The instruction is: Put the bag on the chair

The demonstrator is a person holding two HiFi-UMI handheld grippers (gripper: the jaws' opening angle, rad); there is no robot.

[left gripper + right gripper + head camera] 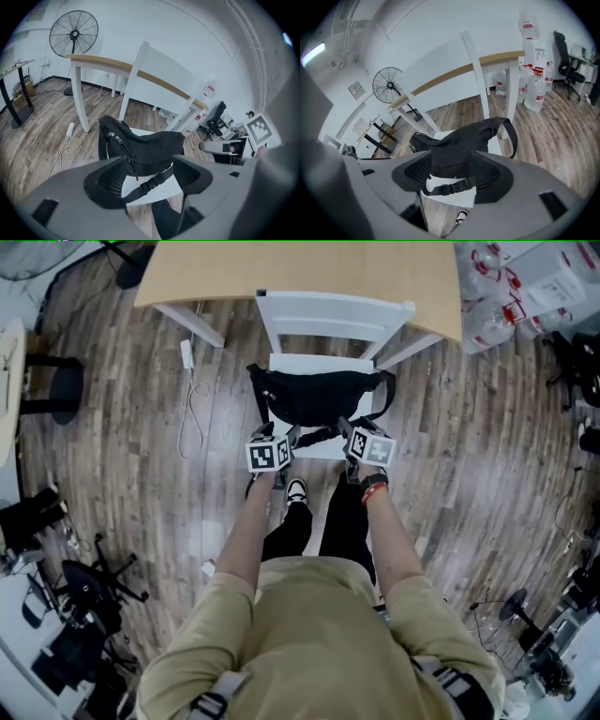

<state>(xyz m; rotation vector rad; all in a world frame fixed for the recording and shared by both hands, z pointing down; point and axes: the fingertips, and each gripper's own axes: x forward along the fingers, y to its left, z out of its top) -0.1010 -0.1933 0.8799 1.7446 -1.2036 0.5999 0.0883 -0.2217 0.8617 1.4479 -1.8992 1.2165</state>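
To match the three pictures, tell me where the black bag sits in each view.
Head view: black bag, upper centre, on the chair seat.
Left gripper view: bag at centre, just beyond the jaws.
Right gripper view: bag at centre, just beyond the jaws.
Shared landmark: white chair back behind the bag.

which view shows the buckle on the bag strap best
The right gripper view: the buckle lies side-on against the white chair seat, framed by the open jaws. The left gripper view shows it too, at a slant. In the head view it is too small to make out.
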